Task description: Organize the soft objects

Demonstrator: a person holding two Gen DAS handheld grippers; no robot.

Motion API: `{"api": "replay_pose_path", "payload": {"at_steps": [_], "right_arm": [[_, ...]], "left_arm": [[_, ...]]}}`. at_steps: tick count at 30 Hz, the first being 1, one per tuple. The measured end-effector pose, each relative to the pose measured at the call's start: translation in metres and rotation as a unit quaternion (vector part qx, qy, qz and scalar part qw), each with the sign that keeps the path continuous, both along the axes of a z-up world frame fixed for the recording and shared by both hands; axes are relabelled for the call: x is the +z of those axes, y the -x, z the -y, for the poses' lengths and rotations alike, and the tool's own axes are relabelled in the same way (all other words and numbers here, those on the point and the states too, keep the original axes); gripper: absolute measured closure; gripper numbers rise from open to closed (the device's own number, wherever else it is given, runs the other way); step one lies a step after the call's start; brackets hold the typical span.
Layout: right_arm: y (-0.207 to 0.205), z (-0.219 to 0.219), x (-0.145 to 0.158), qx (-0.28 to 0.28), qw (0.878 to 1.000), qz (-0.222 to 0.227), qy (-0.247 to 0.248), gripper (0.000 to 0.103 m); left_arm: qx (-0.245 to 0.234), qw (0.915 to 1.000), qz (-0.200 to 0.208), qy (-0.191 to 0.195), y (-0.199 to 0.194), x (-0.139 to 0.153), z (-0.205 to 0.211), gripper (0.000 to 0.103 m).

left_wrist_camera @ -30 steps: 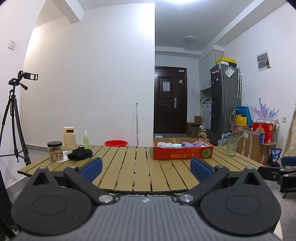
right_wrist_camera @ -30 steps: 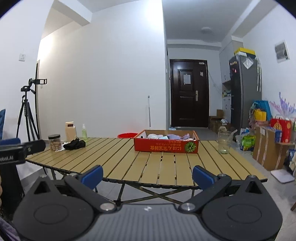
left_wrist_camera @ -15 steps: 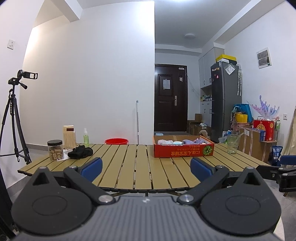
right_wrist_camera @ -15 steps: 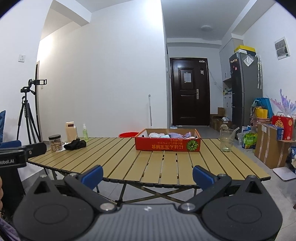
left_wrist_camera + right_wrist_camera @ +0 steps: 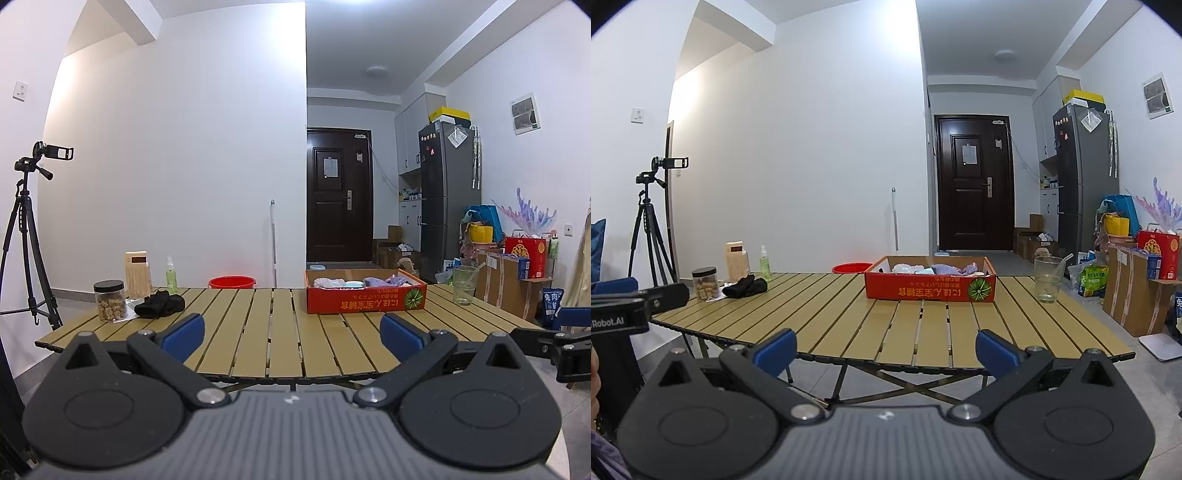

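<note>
Left wrist: black cloth (image 5: 159, 304) far left of gripper (image 5: 291, 336).

Both wrist views face the slatted table (image 5: 280, 325) from its near edge.

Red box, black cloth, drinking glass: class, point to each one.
red box (image 5: 929, 291), right wrist view, its front wall
black cloth (image 5: 159, 303), left wrist view, middle of the heap
drinking glass (image 5: 1048, 278), right wrist view, its side

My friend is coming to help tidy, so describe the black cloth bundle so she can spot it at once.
Find the slatted wooden table. At its far left corner stand a snack jar and a green spray bottle. The black cloth bundle lies between them, the only dark, limp thing there.
</note>
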State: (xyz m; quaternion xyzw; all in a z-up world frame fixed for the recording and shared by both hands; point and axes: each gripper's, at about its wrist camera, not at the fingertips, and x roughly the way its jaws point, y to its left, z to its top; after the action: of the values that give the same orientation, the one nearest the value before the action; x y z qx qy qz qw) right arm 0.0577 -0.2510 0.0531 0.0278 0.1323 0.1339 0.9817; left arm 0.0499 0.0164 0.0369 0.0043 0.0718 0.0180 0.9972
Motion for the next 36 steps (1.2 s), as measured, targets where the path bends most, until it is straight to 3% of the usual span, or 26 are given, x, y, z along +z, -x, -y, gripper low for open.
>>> {"api": "replay_pose_path", "payload": {"at_steps": [36], "right_arm": [[-0.0033,-0.0050,-0.0049,0.004,1.000,0.002,-0.004,0.000]], "left_arm": [[-0.006,1.0000,0.000,-0.002,-0.0024,-0.0033,-0.0008,0.000]]}}
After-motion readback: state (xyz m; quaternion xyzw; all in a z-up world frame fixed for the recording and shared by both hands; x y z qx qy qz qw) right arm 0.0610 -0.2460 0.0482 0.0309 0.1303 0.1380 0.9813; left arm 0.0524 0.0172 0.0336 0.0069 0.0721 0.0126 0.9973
